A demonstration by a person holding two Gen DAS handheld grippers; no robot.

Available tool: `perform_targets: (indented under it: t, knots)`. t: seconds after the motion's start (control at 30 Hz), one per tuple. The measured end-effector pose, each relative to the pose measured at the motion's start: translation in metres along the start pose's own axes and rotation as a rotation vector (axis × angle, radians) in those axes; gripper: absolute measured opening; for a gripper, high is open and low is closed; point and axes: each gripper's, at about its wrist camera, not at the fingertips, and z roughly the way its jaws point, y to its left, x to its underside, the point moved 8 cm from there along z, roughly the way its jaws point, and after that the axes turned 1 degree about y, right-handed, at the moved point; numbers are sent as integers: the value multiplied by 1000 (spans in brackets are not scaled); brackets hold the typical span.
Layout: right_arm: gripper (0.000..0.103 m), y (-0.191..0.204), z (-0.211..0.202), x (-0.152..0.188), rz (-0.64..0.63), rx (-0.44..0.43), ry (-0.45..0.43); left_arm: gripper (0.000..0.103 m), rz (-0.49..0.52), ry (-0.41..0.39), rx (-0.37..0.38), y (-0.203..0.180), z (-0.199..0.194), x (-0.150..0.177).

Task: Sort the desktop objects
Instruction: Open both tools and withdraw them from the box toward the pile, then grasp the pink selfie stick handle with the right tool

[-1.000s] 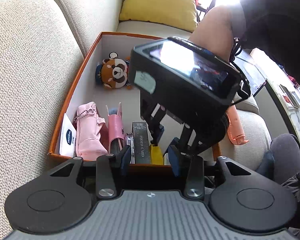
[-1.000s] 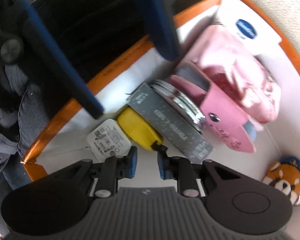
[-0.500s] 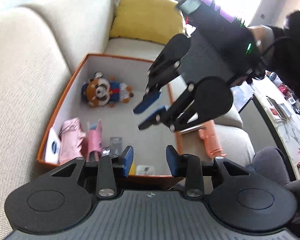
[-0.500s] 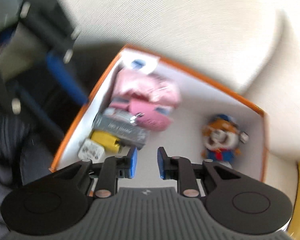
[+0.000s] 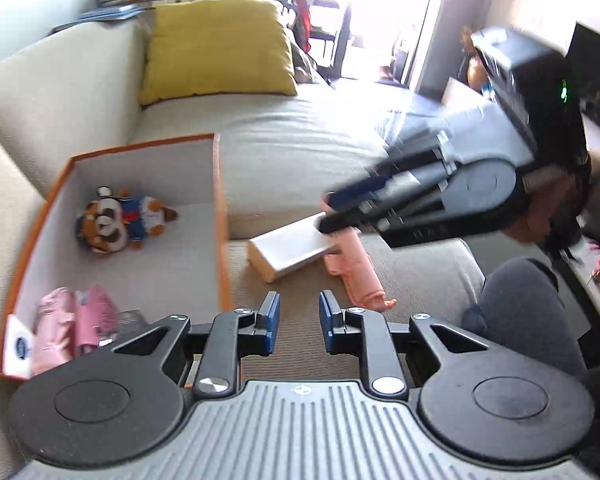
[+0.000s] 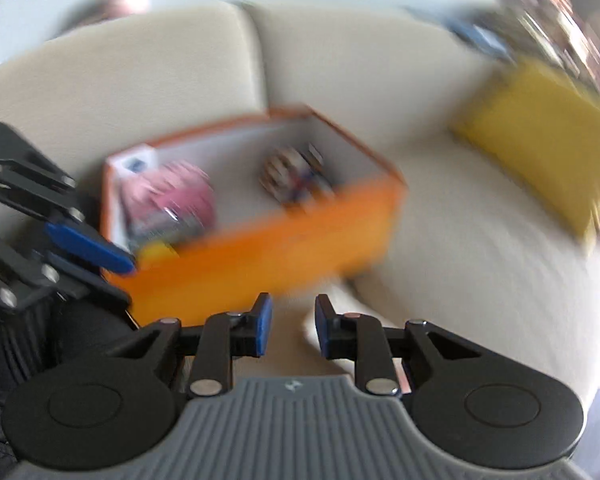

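Left wrist view: the left tongs point(image 5: 296, 320) hover over the sofa point(image 5: 300, 140) seat just right of the orange box point(image 5: 222, 216). Their blue pads point(image 5: 270, 322) are closing with a gap between them and nothing in it. The box sits on the seat against the backrest. Inside it lie a plush toy point(image 5: 120, 224) near the far end and, at the near end, pink pouches point(image 5: 76, 324) beside a white sachet point(image 5: 20, 346) with a blue logo. Outside the box, on the seat, a white block point(image 5: 288, 250) lies tilted, touching a pink toy point(image 5: 356, 276) on its right. The right tongs point(image 5: 332, 210) reach in from the right, motion-blurred, their tips over the junction of block and pink toy; whether they touch either cannot be told. A yellow cushion point(image 5: 216, 46) leans against the backrest, well apart from the box. A knee point(image 5: 524, 304) in dark cloth shows at lower right.

Right wrist view (heavily blurred): the right tongs point(image 6: 292, 326) stand slightly parted, released, nothing between the pads. Ahead lie the box point(image 6: 260, 256), with pink contents point(image 6: 176, 196) and the plush toy point(image 6: 296, 178) inside, and the cushion point(image 6: 548, 136) at right. The left tongs point(image 6: 88, 252) enter at left, beside the box's near corner.
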Motion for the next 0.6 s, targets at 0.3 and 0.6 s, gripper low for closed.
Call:
perform_targets:
  t: [0.3, 0.6]
  knots:
    - [40, -72, 27, 112, 667, 80, 59, 21, -54, 98, 69, -39, 68, 5]
    - [53, -95, 52, 141, 923, 64, 26, 21, -163, 187, 41, -41, 130, 22]
